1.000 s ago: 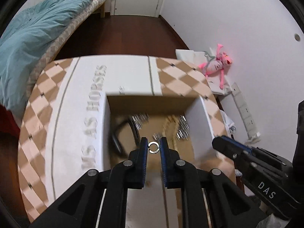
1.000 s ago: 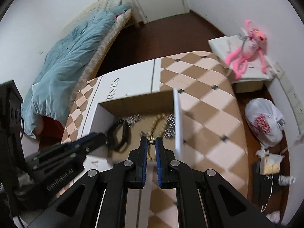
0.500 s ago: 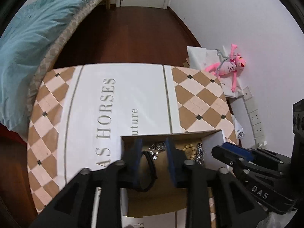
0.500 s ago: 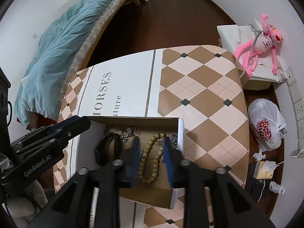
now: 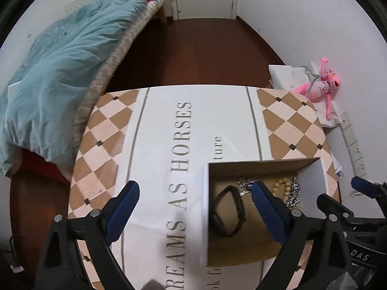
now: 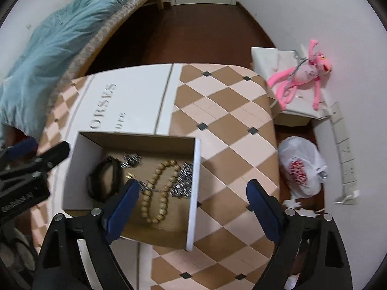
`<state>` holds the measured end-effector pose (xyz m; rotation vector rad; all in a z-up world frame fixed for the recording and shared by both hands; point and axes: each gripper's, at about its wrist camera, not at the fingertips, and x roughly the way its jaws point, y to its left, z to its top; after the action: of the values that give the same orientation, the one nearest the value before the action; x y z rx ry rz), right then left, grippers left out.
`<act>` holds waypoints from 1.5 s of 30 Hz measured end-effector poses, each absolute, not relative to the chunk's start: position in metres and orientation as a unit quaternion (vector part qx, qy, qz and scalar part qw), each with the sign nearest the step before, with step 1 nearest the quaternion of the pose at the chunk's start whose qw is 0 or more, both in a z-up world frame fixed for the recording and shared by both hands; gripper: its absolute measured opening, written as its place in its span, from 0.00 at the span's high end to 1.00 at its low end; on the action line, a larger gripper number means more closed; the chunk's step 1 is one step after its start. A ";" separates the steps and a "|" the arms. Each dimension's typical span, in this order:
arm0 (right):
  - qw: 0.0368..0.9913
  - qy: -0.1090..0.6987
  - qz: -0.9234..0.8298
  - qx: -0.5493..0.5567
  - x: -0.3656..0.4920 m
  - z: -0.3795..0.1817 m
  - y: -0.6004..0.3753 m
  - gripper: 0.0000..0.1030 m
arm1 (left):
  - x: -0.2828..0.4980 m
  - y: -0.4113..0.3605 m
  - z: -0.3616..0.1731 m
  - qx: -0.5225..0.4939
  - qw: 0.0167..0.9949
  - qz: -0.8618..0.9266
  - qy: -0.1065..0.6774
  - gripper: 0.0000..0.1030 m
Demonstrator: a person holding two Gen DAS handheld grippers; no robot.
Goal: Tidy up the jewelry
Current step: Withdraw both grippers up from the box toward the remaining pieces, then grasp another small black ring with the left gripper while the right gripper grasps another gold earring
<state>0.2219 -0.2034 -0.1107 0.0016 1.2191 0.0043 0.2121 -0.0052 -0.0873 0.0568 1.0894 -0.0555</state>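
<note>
Inside cardboard box [image 6: 72, 169]: wood-bead bracelet [image 6: 157, 191], black band [image 6: 104, 181], silver chains [image 6: 183, 181]; both tools [image 5: 193, 205] [image 6: 191, 200] wide open, empty.

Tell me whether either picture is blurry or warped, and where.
Left wrist view: strong fisheye bending of the table; cardboard box near wall is smeared, and the black bracelet is soft. Right wrist view: same bending; beaded bracelet fairly sharp, silver chains and left table edge streaked.

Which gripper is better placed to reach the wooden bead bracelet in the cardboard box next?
Right, probably. The open right gripper hangs by the wooden bead bracelet in the cardboard box; the open left gripper is offset over the patterned tablecloth.
</note>
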 end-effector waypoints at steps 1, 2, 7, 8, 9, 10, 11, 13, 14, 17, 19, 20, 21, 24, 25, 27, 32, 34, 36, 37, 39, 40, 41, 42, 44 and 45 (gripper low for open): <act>0.819 0.574 -0.002 -0.004 0.219 -0.112 -0.202 0.11 | 0.209 -0.004 -0.089 0.030 0.855 -0.024 0.518 0.08; 0.819 0.574 -0.004 -0.006 0.217 -0.114 -0.201 0.11 | 0.207 -0.003 -0.091 0.032 0.854 -0.023 0.519 0.08; 0.824 0.567 -0.010 -0.012 0.205 -0.112 -0.195 0.08 | 0.194 0.001 -0.089 0.032 0.857 -0.018 0.515 0.07; 0.827 0.562 -0.010 -0.010 0.202 -0.108 -0.194 0.07 | 0.192 0.002 -0.087 0.028 0.857 -0.019 0.514 0.07; 0.830 0.558 -0.010 -0.009 0.200 -0.104 -0.194 0.07 | 0.190 0.003 -0.085 0.025 0.858 -0.020 0.513 0.07; 0.833 0.553 -0.011 -0.008 0.197 -0.101 -0.192 0.07 | 0.188 0.005 -0.084 0.021 0.859 -0.021 0.511 0.07; 0.837 0.548 -0.010 -0.006 0.194 -0.096 -0.192 0.07 | 0.184 0.008 -0.081 0.015 0.860 -0.022 0.509 0.07; 0.845 0.534 -0.009 0.002 0.184 -0.089 -0.189 0.07 | 0.178 0.010 -0.079 0.013 0.863 -0.019 0.505 0.07; 0.848 0.529 -0.007 0.005 0.179 -0.087 -0.187 0.07 | 0.172 0.013 -0.078 0.013 0.866 -0.016 0.500 0.07; 0.860 0.509 0.009 0.033 0.152 -0.089 -0.181 0.07 | 0.149 0.024 -0.082 0.024 0.873 0.006 0.487 0.07; 0.866 0.497 0.021 0.047 0.132 -0.098 -0.173 0.07 | 0.136 0.032 -0.091 0.029 0.873 0.023 0.487 0.07; 0.868 0.493 0.026 0.055 0.123 -0.105 -0.169 0.07 | 0.129 0.037 -0.098 0.029 0.870 0.034 0.491 0.07; 0.869 0.491 0.030 0.058 0.116 -0.113 -0.164 0.07 | 0.120 0.042 -0.110 0.029 0.866 0.044 0.497 0.07; 0.861 0.503 0.055 0.060 0.105 -0.143 -0.144 0.26 | 0.107 0.050 -0.135 0.031 0.854 0.051 0.517 0.07; 0.858 0.507 0.060 0.057 0.104 -0.152 -0.139 0.31 | 0.103 0.053 -0.149 0.027 0.847 0.049 0.529 0.07; 0.854 0.513 0.068 0.052 0.105 -0.167 -0.129 0.34 | 0.098 0.057 -0.165 0.027 0.839 0.051 0.542 0.07; 0.853 0.515 0.080 0.030 0.109 -0.189 -0.112 0.47 | 0.092 0.068 -0.184 0.029 0.832 0.054 0.551 0.07; 0.852 0.516 0.082 0.026 0.111 -0.195 -0.107 0.55 | 0.091 0.073 -0.188 0.027 0.832 0.055 0.552 0.07; 0.852 0.517 0.081 0.017 0.112 -0.200 -0.103 0.57 | 0.091 0.075 -0.189 0.025 0.832 0.055 0.551 0.07; 0.855 0.512 0.082 0.013 0.112 -0.199 -0.101 0.60 | 0.091 0.076 -0.189 0.023 0.832 0.054 0.551 0.07; 0.856 0.511 0.081 0.003 0.114 -0.200 -0.096 0.67 | 0.093 0.077 -0.190 0.024 0.832 0.053 0.551 0.07; 0.857 0.509 0.081 -0.003 0.115 -0.199 -0.095 0.81 | 0.094 0.076 -0.190 0.026 0.832 0.053 0.551 0.07; 0.858 0.508 0.078 -0.012 0.115 -0.199 -0.093 0.87 | 0.094 0.076 -0.190 0.026 0.832 0.053 0.552 0.07; 0.859 0.506 0.078 -0.019 0.115 -0.200 -0.091 0.87 | 0.093 0.075 -0.190 0.026 0.832 0.052 0.552 0.07; 0.859 0.505 0.081 -0.023 0.113 -0.199 -0.090 0.87 | 0.092 0.072 -0.187 0.027 0.833 0.051 0.550 0.07; 0.860 0.503 0.079 -0.020 0.112 -0.198 -0.092 0.87 | 0.094 0.071 -0.186 0.027 0.834 0.049 0.549 0.07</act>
<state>0.1121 -0.0922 -0.1978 -0.0430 1.0559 0.1659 0.0937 0.0711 -0.1865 0.0567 1.1638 0.1036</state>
